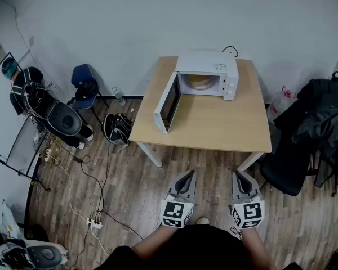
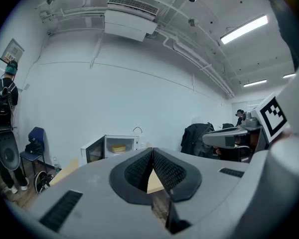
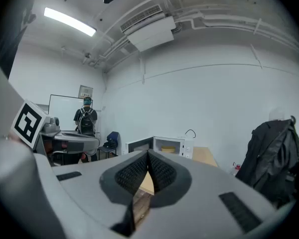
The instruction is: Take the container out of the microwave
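A white microwave point(image 1: 207, 75) stands at the far side of a wooden table point(image 1: 214, 122), its door point(image 1: 167, 103) swung open to the left. Inside lies a tan, flat container point(image 1: 200, 81), also visible in the left gripper view as the container point(image 2: 118, 148) and in the right gripper view as the container point(image 3: 168, 148). My left gripper point(image 1: 187, 176) and right gripper point(image 1: 239, 176) are held side by side well short of the table's near edge, both pointing toward it. Both are shut with nothing between the jaws.
A blue chair point(image 1: 85, 86) and a dark bag point(image 1: 118, 129) are left of the table. A black chair draped with a jacket point(image 1: 315, 122) and a water bottle point(image 1: 280, 103) are on the right. Cables and a power strip point(image 1: 94, 223) lie on the floor. A person point(image 1: 19, 83) stands at far left.
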Tool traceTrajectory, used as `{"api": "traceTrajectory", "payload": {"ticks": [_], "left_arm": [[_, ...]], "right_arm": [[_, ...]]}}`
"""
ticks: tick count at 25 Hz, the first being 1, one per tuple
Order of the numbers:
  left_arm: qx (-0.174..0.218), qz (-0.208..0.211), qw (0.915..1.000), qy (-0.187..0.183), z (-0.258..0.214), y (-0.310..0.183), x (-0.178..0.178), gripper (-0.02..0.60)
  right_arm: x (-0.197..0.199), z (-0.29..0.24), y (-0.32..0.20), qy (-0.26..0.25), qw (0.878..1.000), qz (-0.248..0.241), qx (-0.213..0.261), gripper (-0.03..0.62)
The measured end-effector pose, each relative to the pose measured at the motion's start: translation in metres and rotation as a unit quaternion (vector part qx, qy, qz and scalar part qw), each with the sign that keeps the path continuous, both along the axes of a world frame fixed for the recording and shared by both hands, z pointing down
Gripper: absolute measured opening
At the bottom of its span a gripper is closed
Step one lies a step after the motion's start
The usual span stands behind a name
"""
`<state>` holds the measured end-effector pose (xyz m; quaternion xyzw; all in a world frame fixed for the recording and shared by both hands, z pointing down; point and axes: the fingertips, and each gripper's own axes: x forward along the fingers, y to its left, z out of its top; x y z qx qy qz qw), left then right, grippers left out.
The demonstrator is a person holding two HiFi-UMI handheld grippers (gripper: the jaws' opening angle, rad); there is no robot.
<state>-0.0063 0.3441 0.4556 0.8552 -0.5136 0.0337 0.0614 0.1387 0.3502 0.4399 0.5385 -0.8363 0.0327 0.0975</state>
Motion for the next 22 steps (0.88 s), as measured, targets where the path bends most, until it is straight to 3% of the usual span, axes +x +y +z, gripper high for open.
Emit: {"api": "traceTrajectory", "payload": {"ticks": [5, 12, 22], "left_arm": [[0.013, -0.003, 0.9999, -0.008, -0.009, 0.006, 0.006, 0.012], [0.011, -0.021, 0.9996, -0.015, -0.005, 0.008, -0.012, 0.012], [0.006, -0.030, 0.9993, -0.020, 0.004, -0.052, -0.043, 0.012]], "right_arm": [[0.016, -0.004, -0.002, -0.006, 1.000, 0.011, 0.010, 0.060], [0.023, 0.014, 0.002, -0.008, 1.000, 0.010, -0.015, 0.060], [0.033, 0.018, -0.031, -0.005, 1.000, 0.026, -0.011, 0.060]]}}
